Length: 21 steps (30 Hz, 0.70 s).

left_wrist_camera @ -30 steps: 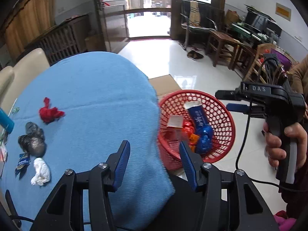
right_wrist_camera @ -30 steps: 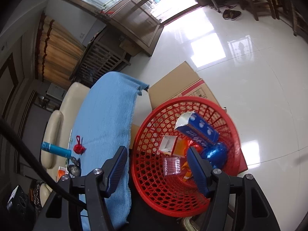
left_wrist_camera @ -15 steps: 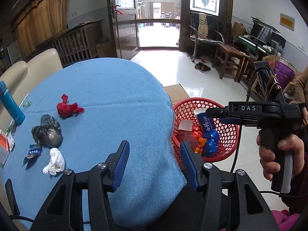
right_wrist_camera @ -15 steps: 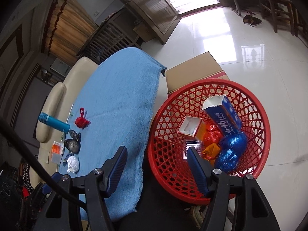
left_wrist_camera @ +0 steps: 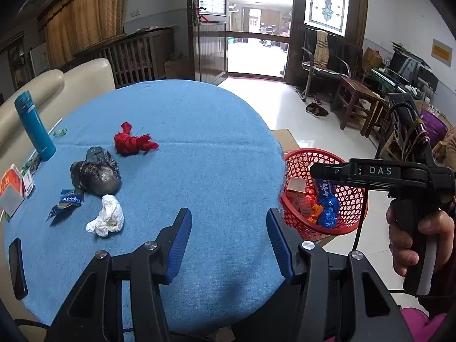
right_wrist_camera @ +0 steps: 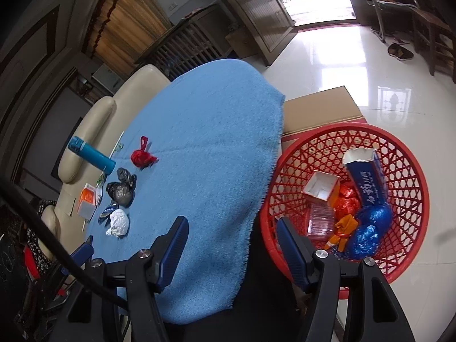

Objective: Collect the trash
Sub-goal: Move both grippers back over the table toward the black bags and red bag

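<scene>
At the far left of the blue-clothed counter (left_wrist_camera: pixel 199 148), a blue flask (left_wrist_camera: pixel 34 126) is seen standing upright, with an orange-and-white box (left_wrist_camera: pixel 11 188) near it at the edge. Four pieces of trash are grouped on the cloth to the right of these: a blue wrapper (left_wrist_camera: pixel 67 201), a crumpled black bag (left_wrist_camera: pixel 95 172), a wad of white paper (left_wrist_camera: pixel 107 216) just beside the bag, and a red bag (left_wrist_camera: pixel 132 144) a little farther back. All four lie apart from either tool.

The left tongs (left_wrist_camera: pixel 226 240) are shown in the foreground of the left wrist view, above bare cloth near the counter's front edge. The blue-padded jaws are held about half apart; nothing is gripped and nothing is touched.

To the right, off the counter's edge, a red mesh basket (right_wrist_camera: pixel 399 154) is set on a cardboard box (right_wrist_camera: pixel 319 108) on the tiled floor. Collected trash is seen inside it: a torn blue carton (right_wrist_camera: pixel 367 176), a small open box (right_wrist_camera: pixel 322 188), red foil (right_wrist_camera: pixel 346 202), an orange wrapper (right_wrist_camera: pixel 343 228) and blue crumpled plastic (right_wrist_camera: pixel 370 228).

The right tongs (right_wrist_camera: pixel 232 246) are held by a hand (left_wrist_camera: pixel 413 239) at the right border of the left wrist view. In the right wrist view their jaws are likewise seen parted about halfway and empty, one pad over the cloth's fringe, the other over the basket's rim, with no contact made.
</scene>
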### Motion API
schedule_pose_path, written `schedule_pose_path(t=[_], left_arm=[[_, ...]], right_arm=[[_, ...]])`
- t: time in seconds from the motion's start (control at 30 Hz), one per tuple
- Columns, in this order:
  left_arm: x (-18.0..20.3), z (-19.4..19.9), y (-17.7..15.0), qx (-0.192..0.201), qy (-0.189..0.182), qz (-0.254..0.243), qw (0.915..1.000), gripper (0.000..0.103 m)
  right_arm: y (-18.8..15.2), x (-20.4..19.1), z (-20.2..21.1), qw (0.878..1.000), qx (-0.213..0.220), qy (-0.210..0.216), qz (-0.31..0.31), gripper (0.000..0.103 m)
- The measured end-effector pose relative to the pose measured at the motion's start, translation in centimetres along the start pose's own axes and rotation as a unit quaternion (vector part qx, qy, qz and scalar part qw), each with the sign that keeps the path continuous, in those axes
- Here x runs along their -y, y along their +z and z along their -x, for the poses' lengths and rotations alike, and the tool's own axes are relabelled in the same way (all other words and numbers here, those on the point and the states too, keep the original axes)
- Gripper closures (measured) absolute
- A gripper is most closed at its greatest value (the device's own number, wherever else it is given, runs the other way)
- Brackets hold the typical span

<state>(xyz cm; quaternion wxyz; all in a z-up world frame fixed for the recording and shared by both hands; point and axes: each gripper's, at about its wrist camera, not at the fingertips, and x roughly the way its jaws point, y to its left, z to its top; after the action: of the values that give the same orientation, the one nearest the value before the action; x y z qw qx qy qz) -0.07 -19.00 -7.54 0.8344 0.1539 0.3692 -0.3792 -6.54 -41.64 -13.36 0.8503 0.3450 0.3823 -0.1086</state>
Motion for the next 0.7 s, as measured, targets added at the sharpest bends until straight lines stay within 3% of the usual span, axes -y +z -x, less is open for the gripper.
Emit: schedule_pose_path(t=[0.7], left_arm=[[-5.1,0.7,-2.3,-0.005,0.022,0.065,0.9977,0.047]], right_arm=[[-1.0,-3.0,-2.1,0.999,-0.024,0.003,0.034,0.035]])
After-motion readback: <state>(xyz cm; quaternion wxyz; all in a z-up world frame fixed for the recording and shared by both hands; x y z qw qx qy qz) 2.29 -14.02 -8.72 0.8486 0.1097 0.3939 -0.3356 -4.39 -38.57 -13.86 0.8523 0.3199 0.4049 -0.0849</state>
